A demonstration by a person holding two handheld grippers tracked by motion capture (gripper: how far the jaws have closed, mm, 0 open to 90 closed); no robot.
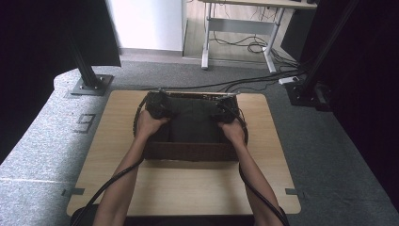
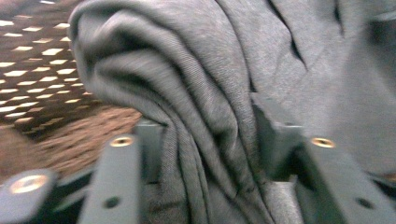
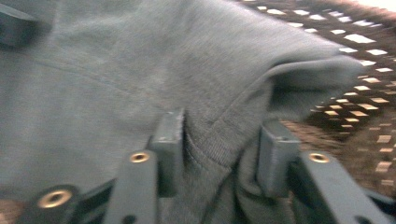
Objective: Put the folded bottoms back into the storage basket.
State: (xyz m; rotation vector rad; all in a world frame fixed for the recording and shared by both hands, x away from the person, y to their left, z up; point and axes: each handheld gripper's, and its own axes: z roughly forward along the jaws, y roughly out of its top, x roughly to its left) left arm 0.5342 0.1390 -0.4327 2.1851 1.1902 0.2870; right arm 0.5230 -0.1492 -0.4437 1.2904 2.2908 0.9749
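- Table point(image 1: 188, 183): light wood. A dark woven basket point(image 1: 188, 151) sits at the middle of the far edge; the near half of the table is bare wood.
- Cloth point(image 1: 194, 121): folded grey garment, lying inside the basket and covering most of its floor, from left wall to right wall.
- Left gripper point(image 1: 157, 104): down in the basket's far-left corner, at the cloth's left end. The hand behind it rests over the left wall.
- Left gripper view: jaws stand apart with a thick roll of cloth point(image 2: 196, 93) folds running between them. The right pad seems to touch the fabric; there is a slight gap at the left one. Not clamped, so the grip is released. Blurred, so contact is not certain.
- Basket weave point(image 2: 32, 70) shows just beside the roll, light coming through the holes.
- Right gripper point(image 1: 225, 113): down in the far-right corner, at the cloth's right end, hand over the right wall.
- Right gripper view: jaws parted, a ribbed hem of cloth point(image 3: 140, 70) lies between them. The fabric sits loose in the gap with no squeeze visible, so this one is released too.
- Basket wall point(image 3: 369, 60) is close behind the cloth's folded corner.
- Both cables trail back across the near edge of the table, one along each forearm.
- Grippers are well apart, one at each end of the cloth, roughly level with each other.
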